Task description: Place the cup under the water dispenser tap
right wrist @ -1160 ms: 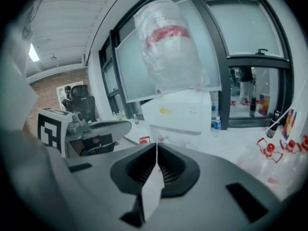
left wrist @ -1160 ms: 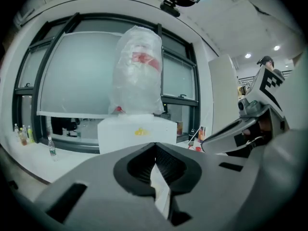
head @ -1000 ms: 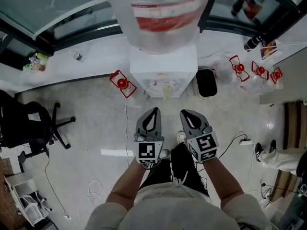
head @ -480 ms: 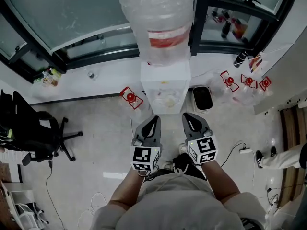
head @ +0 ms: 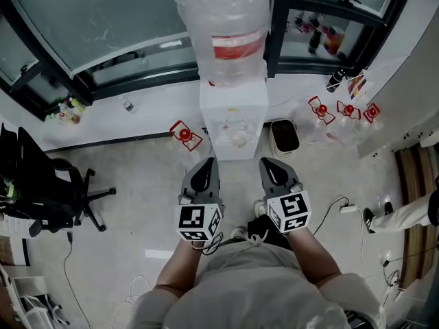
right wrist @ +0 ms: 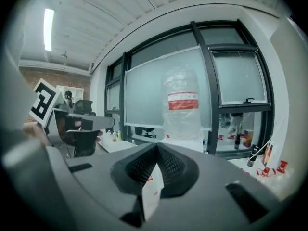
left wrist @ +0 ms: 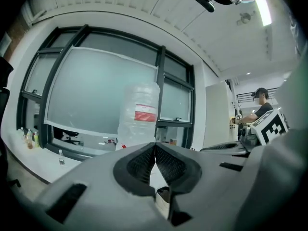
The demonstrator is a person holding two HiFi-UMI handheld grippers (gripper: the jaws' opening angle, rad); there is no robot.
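Note:
The water dispenser [head: 233, 112] is white, carries a big clear bottle [head: 225, 29], and stands straight ahead against the window. A small pale cup [head: 237, 139] seems to sit in its front recess. Through the slot under the left pads a cup-like shape [left wrist: 162, 197] shows. My left gripper [head: 208, 160] and right gripper [head: 265, 160] hang side by side, short of the dispenser and apart from it. Their jaws are together and I see nothing in either. In the right gripper view [right wrist: 156, 148] a white sliver with red specks [right wrist: 153, 191] shows under the pads; I cannot tell what it is.
A black office chair [head: 48, 184] stands at the left. A black bin [head: 283, 136] sits right of the dispenser. Red-framed items lie on the floor at the left [head: 184, 134] and the right [head: 346, 110]. Cables [head: 339, 204] and another person's leg [head: 405, 214] are at the right.
Both grippers have risen toward the camera, still side by side with jaws together. The view has lifted, and the whole bottle shows now.

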